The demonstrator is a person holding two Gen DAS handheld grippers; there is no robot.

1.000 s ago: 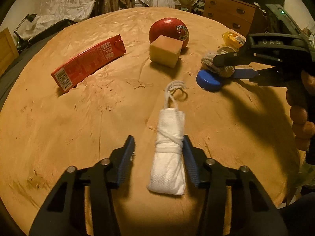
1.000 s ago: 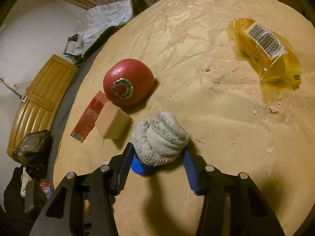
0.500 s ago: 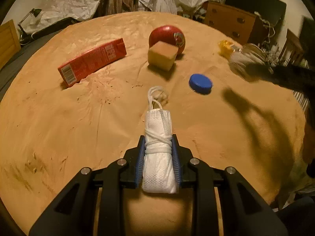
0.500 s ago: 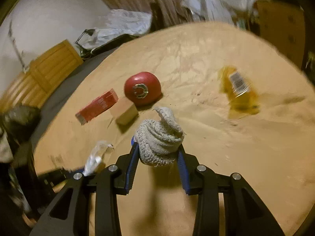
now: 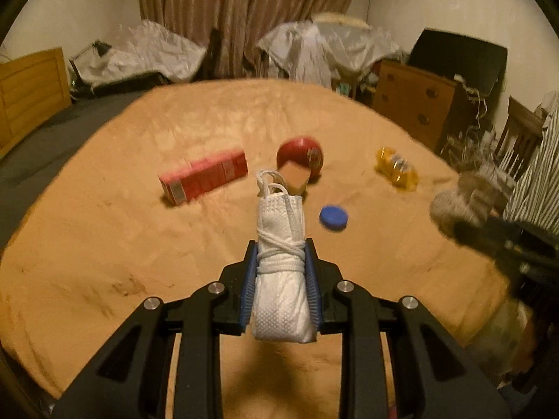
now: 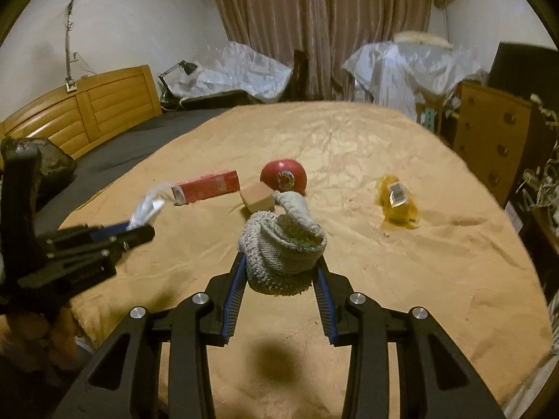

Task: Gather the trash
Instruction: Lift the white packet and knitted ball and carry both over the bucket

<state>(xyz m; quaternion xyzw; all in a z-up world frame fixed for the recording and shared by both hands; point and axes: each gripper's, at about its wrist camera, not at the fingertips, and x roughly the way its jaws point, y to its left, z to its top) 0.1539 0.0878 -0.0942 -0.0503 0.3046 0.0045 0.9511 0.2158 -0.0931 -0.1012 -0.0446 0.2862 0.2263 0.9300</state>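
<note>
My left gripper (image 5: 281, 269) is shut on a rolled white face mask (image 5: 281, 262) and holds it above the tan blanket (image 5: 104, 244). My right gripper (image 6: 281, 272) is shut on a balled grey knit sock (image 6: 281, 248), also lifted. On the blanket lie a red carton (image 5: 204, 178), a red apple (image 5: 300, 153), a tan block (image 5: 295, 176), a blue lid (image 5: 333, 217) and a yellow wrapper (image 5: 396, 169). The left gripper with the mask shows in the right wrist view (image 6: 139, 225); the right one with the sock shows in the left wrist view (image 5: 461, 209).
A wooden dresser (image 5: 412, 101) stands at the right of the bed. A wooden headboard (image 6: 87, 111) is at the left. Crumpled plastic sheets (image 6: 244, 70) lie past the far edge. A dark bag (image 6: 45, 164) sits at the left.
Both grippers have risen and pulled back from the blanket, the left with the mask and the right with the sock. The blue lid now lies uncovered on the blanket.
</note>
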